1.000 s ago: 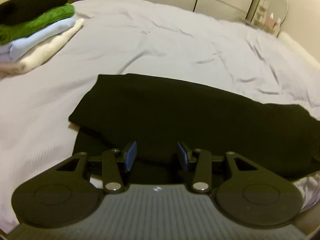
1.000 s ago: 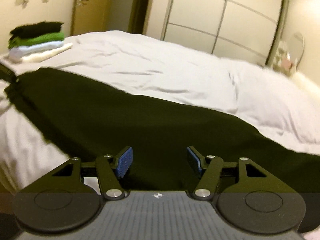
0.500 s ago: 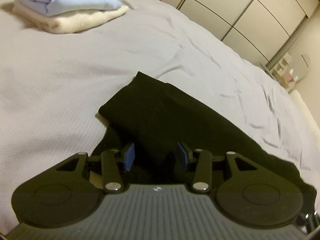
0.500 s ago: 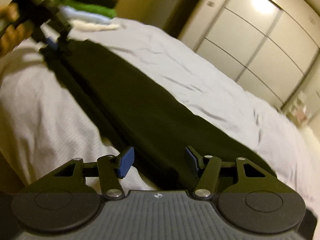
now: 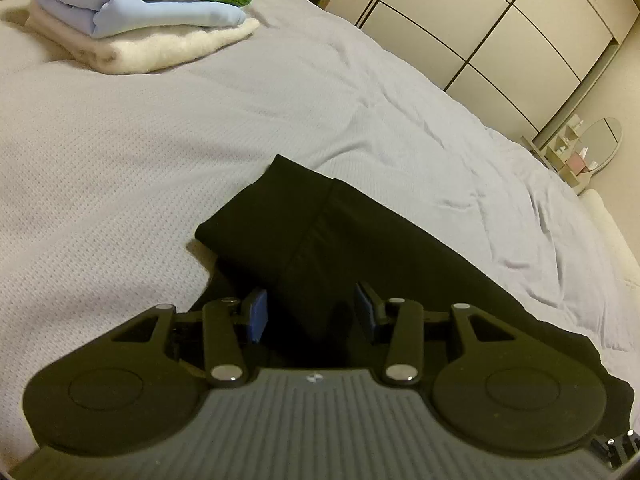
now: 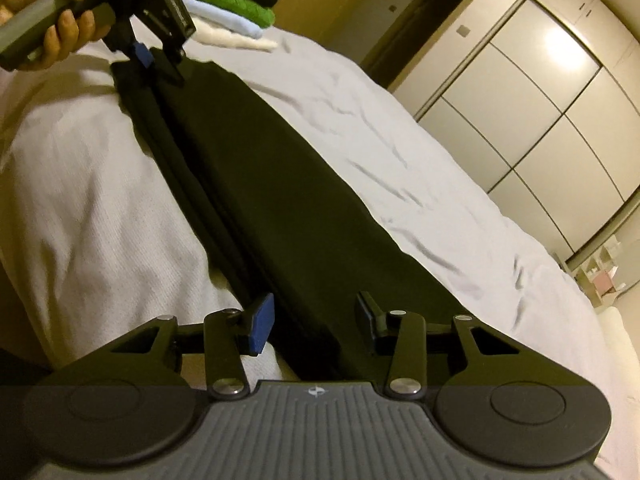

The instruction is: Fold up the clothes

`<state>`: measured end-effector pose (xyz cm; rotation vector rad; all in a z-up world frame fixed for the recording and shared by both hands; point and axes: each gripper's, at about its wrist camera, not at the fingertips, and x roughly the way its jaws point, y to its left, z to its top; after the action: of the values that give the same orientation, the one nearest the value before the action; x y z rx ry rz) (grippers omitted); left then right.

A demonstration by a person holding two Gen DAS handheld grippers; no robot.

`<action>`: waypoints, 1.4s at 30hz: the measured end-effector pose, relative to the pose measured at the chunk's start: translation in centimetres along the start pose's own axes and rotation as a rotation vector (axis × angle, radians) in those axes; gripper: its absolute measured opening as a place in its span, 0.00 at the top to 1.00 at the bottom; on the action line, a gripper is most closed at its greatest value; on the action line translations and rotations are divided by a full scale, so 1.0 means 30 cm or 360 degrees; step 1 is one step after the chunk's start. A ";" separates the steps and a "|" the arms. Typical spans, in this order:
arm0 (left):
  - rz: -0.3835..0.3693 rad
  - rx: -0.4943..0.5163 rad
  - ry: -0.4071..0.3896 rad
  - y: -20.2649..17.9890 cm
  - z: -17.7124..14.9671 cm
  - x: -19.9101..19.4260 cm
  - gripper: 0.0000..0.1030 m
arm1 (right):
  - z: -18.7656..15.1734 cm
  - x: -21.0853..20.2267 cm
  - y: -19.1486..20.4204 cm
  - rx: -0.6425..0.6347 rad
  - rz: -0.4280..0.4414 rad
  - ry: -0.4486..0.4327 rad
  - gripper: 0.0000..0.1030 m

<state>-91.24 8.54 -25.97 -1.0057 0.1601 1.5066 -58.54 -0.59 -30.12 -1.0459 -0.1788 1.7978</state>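
Observation:
A black garment [image 5: 340, 240], folded into a long narrow strip, lies across the white bed [image 5: 120, 160]. My left gripper [image 5: 310, 314] is open at one end of it, with the folded end between its blue pads. In the right wrist view the strip [image 6: 280, 184] runs away to the upper left. My right gripper [image 6: 314, 318] is open over the near end, its pads on either side of the cloth. The left gripper [image 6: 158, 60] shows at the far end, held by a hand [image 6: 52, 28].
A stack of folded clothes [image 5: 140, 12], cream, pale blue, green and black, sits on the bed's far corner [image 6: 232, 12]. Wardrobe doors [image 5: 500, 32] line the wall behind. A small mirror and shelf [image 5: 592, 148] stand at the right. The bed edge drops off near the right gripper.
Both views have swung from facing across the garment to looking along it. The left gripper moved to the strip's far end, the right to the near end. Both stayed open.

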 end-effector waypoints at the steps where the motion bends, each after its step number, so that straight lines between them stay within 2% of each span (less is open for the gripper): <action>1: 0.0003 0.0008 -0.0002 -0.002 -0.002 0.002 0.61 | -0.005 0.000 -0.003 -0.0001 -0.0013 0.0009 0.60; 3: 0.0011 0.0029 -0.0005 -0.007 -0.005 0.007 0.62 | -0.016 0.020 0.000 -0.0038 -0.0021 0.0056 0.62; 4: 0.0014 0.0048 -0.0017 -0.008 -0.014 -0.001 0.66 | -0.023 0.029 0.008 -0.0067 -0.0035 0.0068 0.64; 5: 0.0018 0.0069 -0.0033 -0.009 -0.025 -0.013 0.75 | -0.028 0.034 0.011 -0.0085 -0.0041 0.0070 0.76; 6: 0.0022 0.0090 -0.0049 -0.010 -0.036 -0.025 0.96 | -0.028 0.035 0.013 -0.0093 -0.0033 0.0069 0.90; 7: 0.0026 0.0112 -0.0065 -0.012 -0.047 -0.037 0.96 | -0.025 0.033 0.016 -0.0101 -0.0025 0.0058 0.99; 11: 0.0042 0.0197 -0.0128 -0.016 -0.091 -0.084 0.96 | -0.013 -0.013 0.001 -0.0092 -0.0065 -0.0008 1.00; 16: 0.0062 0.0304 -0.0208 -0.022 -0.145 -0.143 0.95 | -0.038 -0.041 -0.007 -0.0081 -0.0026 0.0009 1.00; 20: 0.0045 0.0301 -0.0262 -0.022 -0.148 -0.161 0.95 | -0.064 -0.019 0.026 -0.0111 0.0006 0.0052 1.00; 23: 0.0033 0.0318 -0.0302 -0.026 -0.150 -0.176 0.95 | -0.053 -0.041 0.018 -0.0065 -0.0021 0.0018 1.00; 26: 0.0111 0.0378 -0.0210 -0.022 -0.175 -0.140 0.94 | -0.056 -0.028 0.024 -0.0024 0.0000 0.0035 0.99; 29: 0.0193 0.0400 -0.0106 -0.013 -0.207 -0.114 0.87 | -0.078 0.026 0.027 0.0054 0.0067 0.0137 0.94; 31: 0.0284 0.0479 -0.0103 -0.048 -0.200 -0.156 0.81 | -0.074 0.005 0.017 0.0142 0.0046 0.0140 0.74; 32: 0.0330 0.0527 -0.0110 -0.067 -0.199 -0.177 0.79 | -0.071 -0.015 0.004 0.0206 0.0034 0.0130 0.58; 33: 0.0362 0.0564 -0.0118 -0.086 -0.198 -0.202 0.80 | -0.076 -0.042 -0.023 0.0305 0.0034 0.0103 0.48; 35: 0.0381 0.0612 -0.0138 -0.122 -0.195 -0.248 0.82 | -0.093 -0.091 -0.092 0.0532 0.0023 0.0063 0.47; 38: 0.0245 0.0690 -0.0182 -0.194 -0.211 -0.279 0.81 | -0.149 -0.131 -0.221 0.0897 -0.0051 0.0033 0.47; 41: 0.0190 0.0835 -0.0174 -0.267 -0.259 -0.205 0.76 | -0.233 -0.111 -0.327 0.1155 -0.0106 0.0010 0.47; 42: 0.0193 0.0864 -0.0147 -0.275 -0.275 -0.168 0.72 | -0.264 -0.088 -0.350 0.1207 -0.0120 0.0041 0.43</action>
<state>-80.78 1.57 -24.02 -0.4971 0.5403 1.5006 -45.33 -0.25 -27.75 -0.5044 0.4471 1.5739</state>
